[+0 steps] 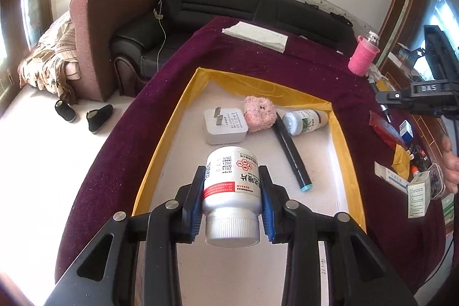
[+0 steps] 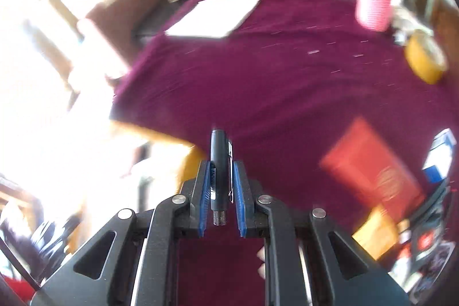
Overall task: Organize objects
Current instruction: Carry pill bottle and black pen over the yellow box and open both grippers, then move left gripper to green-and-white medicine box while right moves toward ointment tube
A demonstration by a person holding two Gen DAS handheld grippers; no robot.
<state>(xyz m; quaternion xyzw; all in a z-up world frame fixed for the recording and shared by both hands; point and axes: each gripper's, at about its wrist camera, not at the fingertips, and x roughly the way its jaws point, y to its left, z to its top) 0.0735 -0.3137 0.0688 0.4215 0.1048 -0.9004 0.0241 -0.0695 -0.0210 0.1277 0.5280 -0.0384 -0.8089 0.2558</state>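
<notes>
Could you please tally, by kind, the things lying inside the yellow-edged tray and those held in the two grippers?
Bottles: 2, one lying in the tray, one in the left gripper
Pens/markers: 2, one in the tray, one in the right gripper
Chargers: 1
Pink plush toys: 1
Total: 6

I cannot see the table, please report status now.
Left gripper shut on white pill bottle, above yellow-rimmed tray. Right gripper shut on dark pen. Nothing blocking.

Left wrist view looks down close over the yellow-rimmed tray (image 1: 169,134). Right wrist view faces across the maroon tablecloth (image 2: 258,76), blurred. Both share the pink cup (image 1: 362,58).
</notes>
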